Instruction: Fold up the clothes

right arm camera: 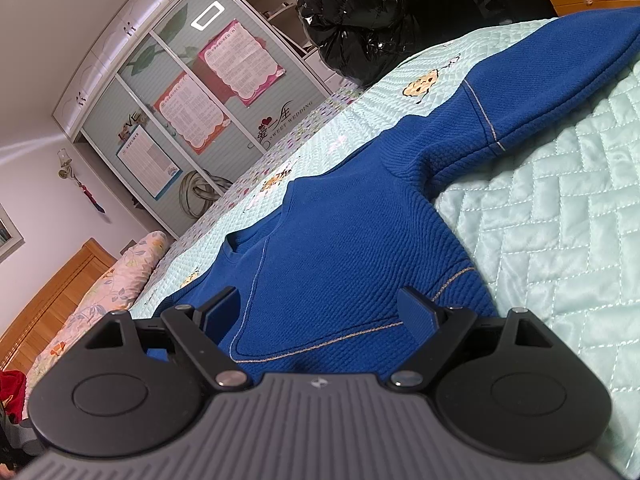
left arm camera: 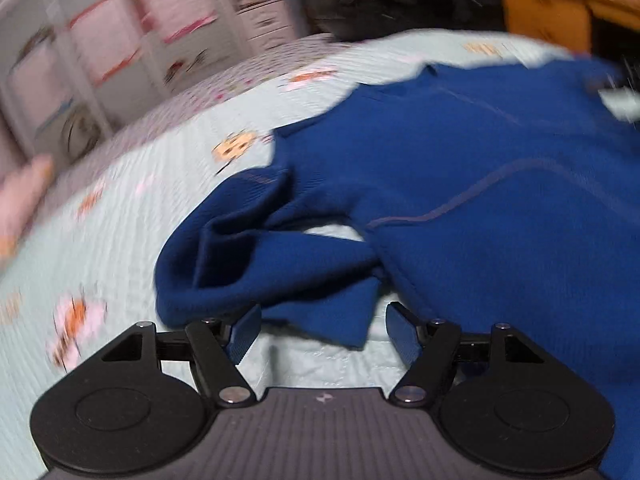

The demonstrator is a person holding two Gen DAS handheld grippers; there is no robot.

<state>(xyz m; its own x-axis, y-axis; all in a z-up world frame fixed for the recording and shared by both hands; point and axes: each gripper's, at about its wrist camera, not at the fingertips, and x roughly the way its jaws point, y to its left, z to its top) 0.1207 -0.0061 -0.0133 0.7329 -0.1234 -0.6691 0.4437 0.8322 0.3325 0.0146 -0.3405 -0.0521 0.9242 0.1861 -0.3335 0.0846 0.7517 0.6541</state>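
Both claws gape wide: left claw (left arm camera: pixel 322 330) over the blue sweater's (left arm camera: pixel 460 200) sleeve, right claw (right arm camera: pixel 320 308) empty above it.

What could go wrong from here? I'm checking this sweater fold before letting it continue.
The left sleeve lies bunched and doubled over in front of the open left gripper; a pinch there may catch several layers and fold it crooked. The left view is blurred, so aim could be off. The open right gripper sits over the sweater's body, not an edge, and may drag it across the quilt.
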